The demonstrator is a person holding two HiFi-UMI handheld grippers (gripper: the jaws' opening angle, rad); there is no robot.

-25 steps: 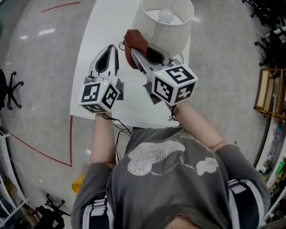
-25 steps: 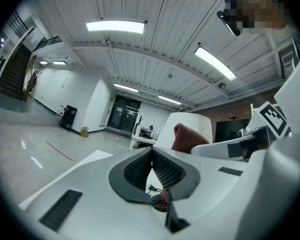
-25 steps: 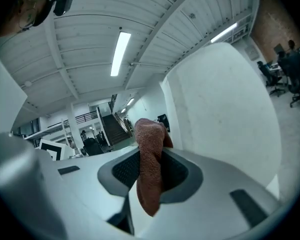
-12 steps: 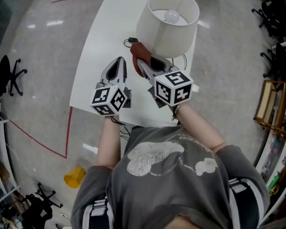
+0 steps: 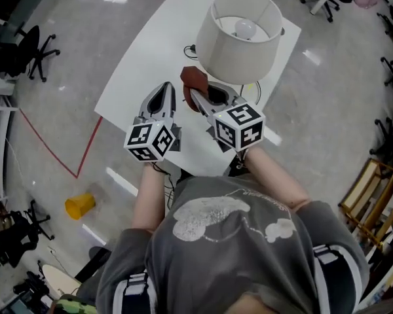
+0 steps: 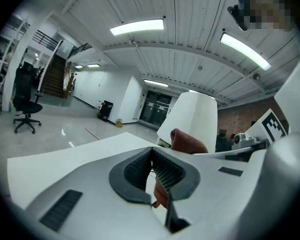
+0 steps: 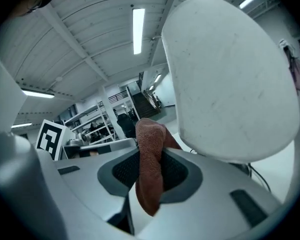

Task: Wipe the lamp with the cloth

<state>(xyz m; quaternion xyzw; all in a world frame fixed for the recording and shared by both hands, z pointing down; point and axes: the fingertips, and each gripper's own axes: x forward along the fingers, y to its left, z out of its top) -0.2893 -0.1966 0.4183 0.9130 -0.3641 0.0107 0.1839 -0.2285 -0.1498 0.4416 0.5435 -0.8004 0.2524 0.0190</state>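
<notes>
On the white table point(image 5: 147, 64), the lamp point(image 5: 243, 44) base is largely hidden by its shade point(image 7: 230, 79). The cloth point(image 7: 150, 159) is clamped in the right gripper point(image 5: 192, 93) just beside it. The left gripper point(image 5: 166, 86) is closed on nothing.

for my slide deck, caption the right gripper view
Right gripper shut on a rust-brown cloth, held next to the white lampshade.

Left forearm point(image 5: 149, 191) and right forearm point(image 5: 275, 175) reaching forward, left gripper point(image 5: 167, 90) jaws pressed together, empty, right gripper point(image 5: 195, 97) just beside it, jaws clamped on the cloth point(image 5: 195, 78).
</notes>
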